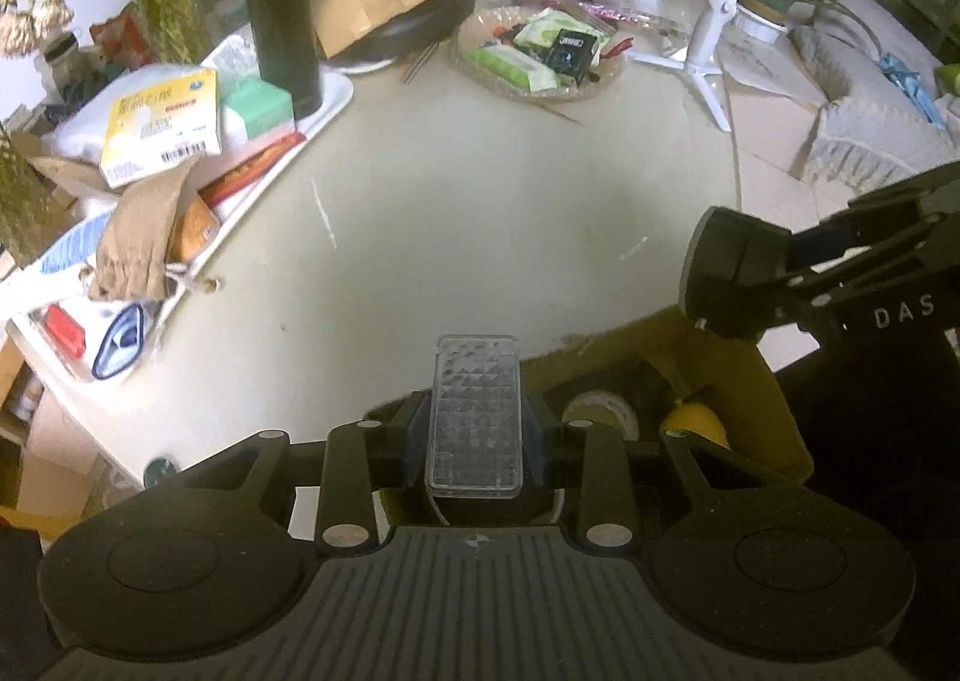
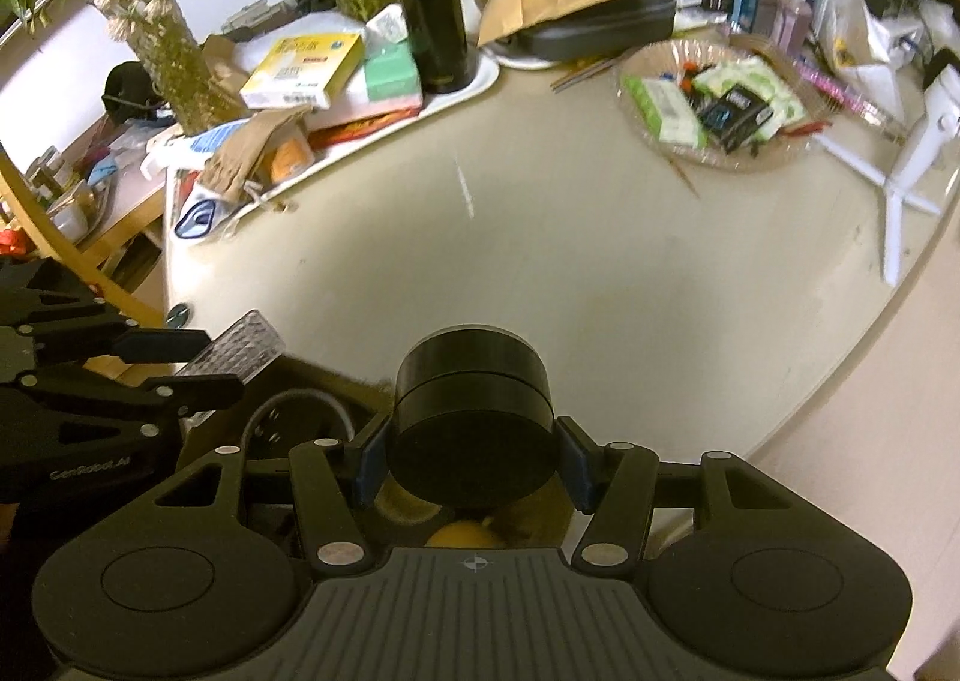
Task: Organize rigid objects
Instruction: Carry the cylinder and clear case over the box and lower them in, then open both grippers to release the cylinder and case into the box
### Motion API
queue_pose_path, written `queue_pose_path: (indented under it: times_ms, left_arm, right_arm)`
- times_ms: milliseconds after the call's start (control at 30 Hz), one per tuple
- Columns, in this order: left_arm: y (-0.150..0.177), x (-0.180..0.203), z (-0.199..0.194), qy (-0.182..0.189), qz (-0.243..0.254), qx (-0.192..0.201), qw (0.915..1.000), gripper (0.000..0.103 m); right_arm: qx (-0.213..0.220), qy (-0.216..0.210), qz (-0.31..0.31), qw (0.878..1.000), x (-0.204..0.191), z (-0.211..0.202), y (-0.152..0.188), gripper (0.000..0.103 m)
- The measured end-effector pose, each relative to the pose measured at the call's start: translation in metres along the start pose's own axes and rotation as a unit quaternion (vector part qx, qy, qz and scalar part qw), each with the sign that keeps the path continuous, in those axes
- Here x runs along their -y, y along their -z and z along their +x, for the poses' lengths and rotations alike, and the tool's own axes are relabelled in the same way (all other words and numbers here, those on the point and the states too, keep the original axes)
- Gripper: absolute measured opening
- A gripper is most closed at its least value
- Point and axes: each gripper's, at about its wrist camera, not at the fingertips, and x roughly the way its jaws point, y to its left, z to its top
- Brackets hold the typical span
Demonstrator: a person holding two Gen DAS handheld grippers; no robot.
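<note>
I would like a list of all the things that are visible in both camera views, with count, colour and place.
clear faceted box: one, transparent, between the left tongs
round case: one, black, between the right tongs
yellow box: one, open, under both tongs, a tape roll inside
flask: one, black, upright on the white tray
glass dish: one, clear, far right, holding packets
tripod stand: one, white, right table edge
table: one, pale, round
left tongs: black, shut on the box
right tongs: black, shut on the case
</note>
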Motion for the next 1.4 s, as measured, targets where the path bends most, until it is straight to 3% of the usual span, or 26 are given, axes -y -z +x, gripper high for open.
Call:
queue_pose_path:
  times_ms: [533,1133,1200,1267,1300,1400]
  left_arm:
    - [0.013,0.003,0.014,0.031,-0.023,-0.040,0.9985,0.033]
    - [0.021,-0.017,0.023,0.099,-0.093,-0.045,0.9897,0.033]
    - [0.022,-0.018,0.022,0.103,-0.097,-0.043,0.9890,0.034]
    - [0.023,-0.018,0.021,0.108,-0.099,-0.041,0.9884,0.049]
    - [0.024,-0.018,0.020,0.109,-0.100,-0.038,0.9883,0.054]
    - [0.025,-0.017,0.014,0.107,-0.101,-0.031,0.9887,0.060]
  right_arm:
    - [-0.061,-0.042,0.035,0.997,-0.004,0.020,0.017,0.060]
    - [-0.072,-0.096,0.087,0.989,0.012,0.032,0.026,0.060]
    - [-0.074,-0.101,0.093,0.988,0.013,0.033,0.028,0.063]
    - [-0.066,-0.108,0.095,0.987,0.014,0.031,0.030,0.074]
    - [-0.061,-0.109,0.097,0.987,0.015,0.029,0.030,0.084]
    - [-0.042,-0.098,0.086,0.991,0.014,0.020,0.033,0.097]
